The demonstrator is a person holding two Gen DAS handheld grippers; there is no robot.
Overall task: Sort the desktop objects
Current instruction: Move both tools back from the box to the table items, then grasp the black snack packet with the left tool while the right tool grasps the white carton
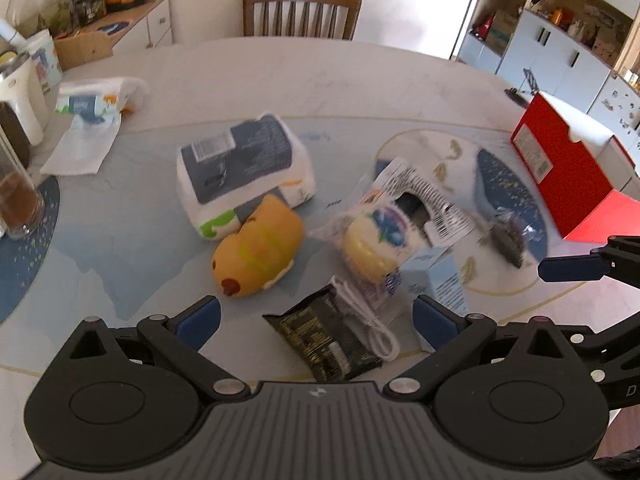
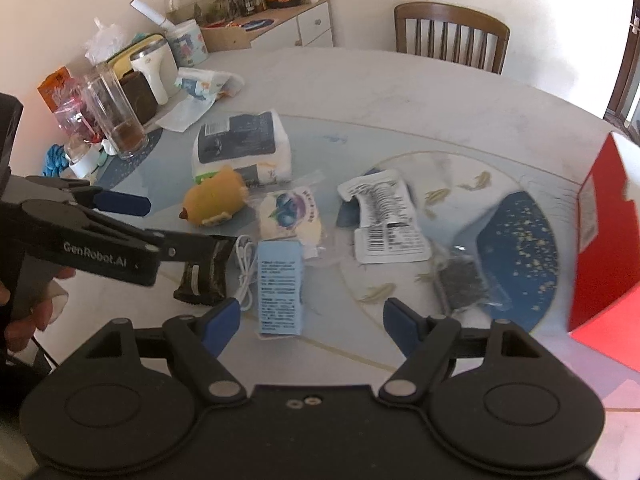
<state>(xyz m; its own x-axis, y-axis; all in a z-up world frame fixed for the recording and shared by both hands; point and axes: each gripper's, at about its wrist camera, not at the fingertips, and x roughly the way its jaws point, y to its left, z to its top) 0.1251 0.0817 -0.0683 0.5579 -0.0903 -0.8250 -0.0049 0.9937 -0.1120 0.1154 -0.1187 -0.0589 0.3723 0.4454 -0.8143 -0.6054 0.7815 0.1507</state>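
Desktop objects lie in a loose pile on the table. A tissue pack (image 1: 244,164) sits behind a yellow plush toy (image 1: 256,248). A blueberry snack bag (image 1: 380,240), a black snack bar (image 1: 324,340) and a white cable (image 1: 368,320) lie in front. A light blue box (image 2: 280,284), a white label pouch (image 2: 384,216) and a dark tea bag (image 2: 464,280) lie further right. My left gripper (image 1: 316,320) is open just above the black bar. My right gripper (image 2: 312,320) is open near the blue box.
An open red box (image 1: 568,168) stands at the table's right edge and also shows in the right wrist view (image 2: 600,240). A glass (image 2: 116,116), a kettle (image 2: 152,72) and clutter crowd the left side. A wooden chair (image 1: 300,12) stands behind the table.
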